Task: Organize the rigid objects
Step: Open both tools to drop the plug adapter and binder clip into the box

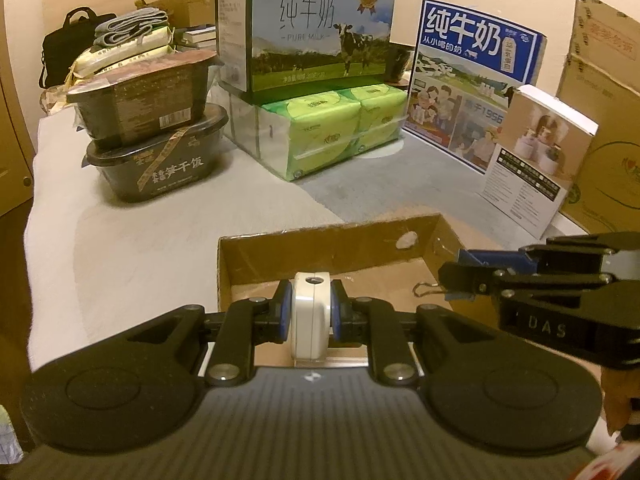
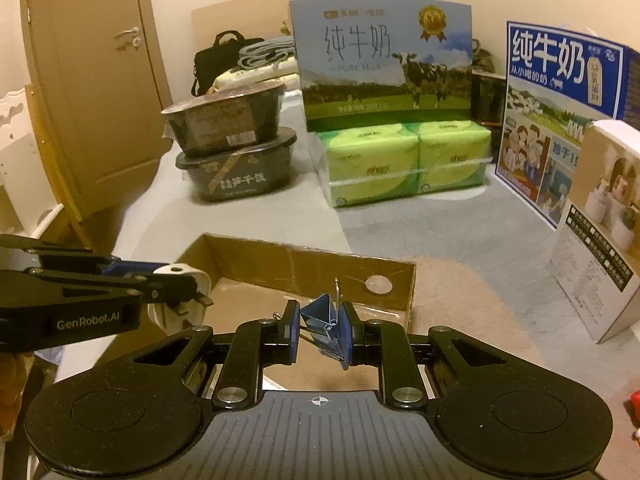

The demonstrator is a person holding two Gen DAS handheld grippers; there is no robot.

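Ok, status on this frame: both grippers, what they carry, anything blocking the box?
Left gripper shut on white plug adapter. Right gripper shut on blue binder clip. Both over open cardboard box. Nothing in the way.

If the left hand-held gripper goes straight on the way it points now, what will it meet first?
Probably the floor of the open cardboard box, since the left hand-held gripper, shut on a white plug adapter, points down into it. Depth is unclear.

Open-topped cardboard tray (image 2: 304,268) unobstructed from above, bare bedsheet (image 1: 132,240) left, boxes (image 2: 600,232) crowding right
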